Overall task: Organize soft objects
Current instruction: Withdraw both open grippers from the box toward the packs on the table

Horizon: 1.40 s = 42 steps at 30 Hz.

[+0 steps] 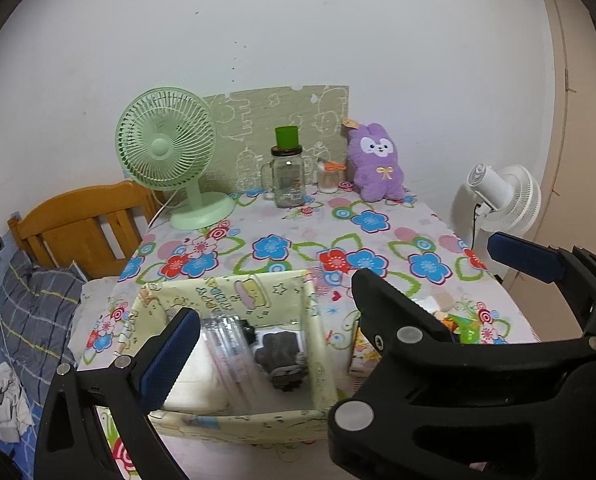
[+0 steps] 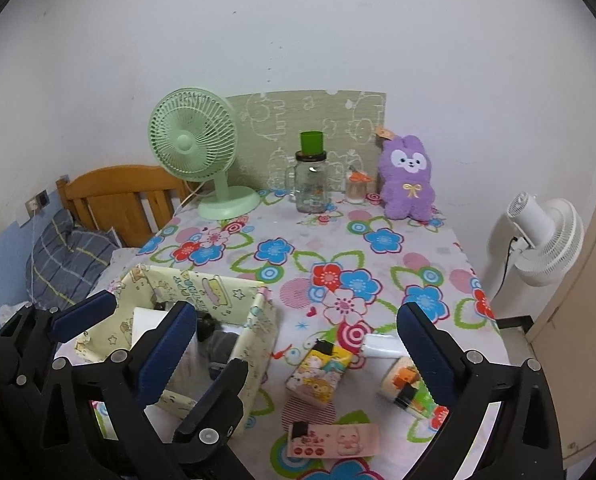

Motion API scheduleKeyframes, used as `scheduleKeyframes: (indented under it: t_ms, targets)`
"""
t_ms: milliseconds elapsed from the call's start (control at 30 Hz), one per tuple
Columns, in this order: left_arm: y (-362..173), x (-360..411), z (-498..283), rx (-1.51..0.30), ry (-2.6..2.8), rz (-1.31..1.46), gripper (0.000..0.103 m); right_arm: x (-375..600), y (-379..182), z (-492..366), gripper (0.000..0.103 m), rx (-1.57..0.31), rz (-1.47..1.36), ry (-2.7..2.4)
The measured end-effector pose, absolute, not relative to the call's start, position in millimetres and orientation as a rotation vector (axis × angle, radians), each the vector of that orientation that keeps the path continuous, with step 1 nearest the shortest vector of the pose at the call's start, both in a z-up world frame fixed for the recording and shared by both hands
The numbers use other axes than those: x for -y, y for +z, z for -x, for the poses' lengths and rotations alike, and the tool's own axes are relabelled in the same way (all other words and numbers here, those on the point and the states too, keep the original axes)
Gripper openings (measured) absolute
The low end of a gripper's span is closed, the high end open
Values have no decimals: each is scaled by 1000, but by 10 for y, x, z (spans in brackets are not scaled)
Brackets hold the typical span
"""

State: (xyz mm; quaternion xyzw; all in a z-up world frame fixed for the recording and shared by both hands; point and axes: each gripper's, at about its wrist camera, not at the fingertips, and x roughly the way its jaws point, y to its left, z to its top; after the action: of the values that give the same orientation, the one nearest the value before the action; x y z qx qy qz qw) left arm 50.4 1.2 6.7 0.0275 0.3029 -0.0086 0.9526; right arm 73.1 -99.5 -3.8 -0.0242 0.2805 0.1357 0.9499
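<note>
- Left wrist view: the left claw is spread wide with nothing between its blue pads, poised above the cream fabric bin at the near left of the floral tabletop.
- Inside the bin lie a grey knitted item, perhaps socks or gloves given the blur, a clear plastic packet and something white.
- At the far edge of the tabletop stand a green fan, a glass jar with a green cup on top and a purple plush bunny, upright against the wall.
- A second black claw reaches in from the right of this view.
- Right wrist view: the right claw is released, its pads far apart and gripping nothing.
- Between its fingers on the tabletop lie a cartoon tissue pack, a pink flat packet and a white-and-orange pouch beside the right pad.
- The bin sits to the left, with the left claw over it; the bunny stays at the far right corner, well apart from the bin.
- A white standing fan is beyond the tabletop's right edge, and a bed with a wooden headboard is to the left.
</note>
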Motion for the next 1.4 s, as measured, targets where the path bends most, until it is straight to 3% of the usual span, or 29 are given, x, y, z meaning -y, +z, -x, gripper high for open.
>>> scheduleKeyframes:
  t_ms: [667,1400]
  targets:
    - [-35,440,-426,-617,-74,-30,101,1472,-123,-583,102,-551,42,211]
    - [-456,950,-415,-675,-114,-37,97,1994,-590,-568,102,-621,5,189]
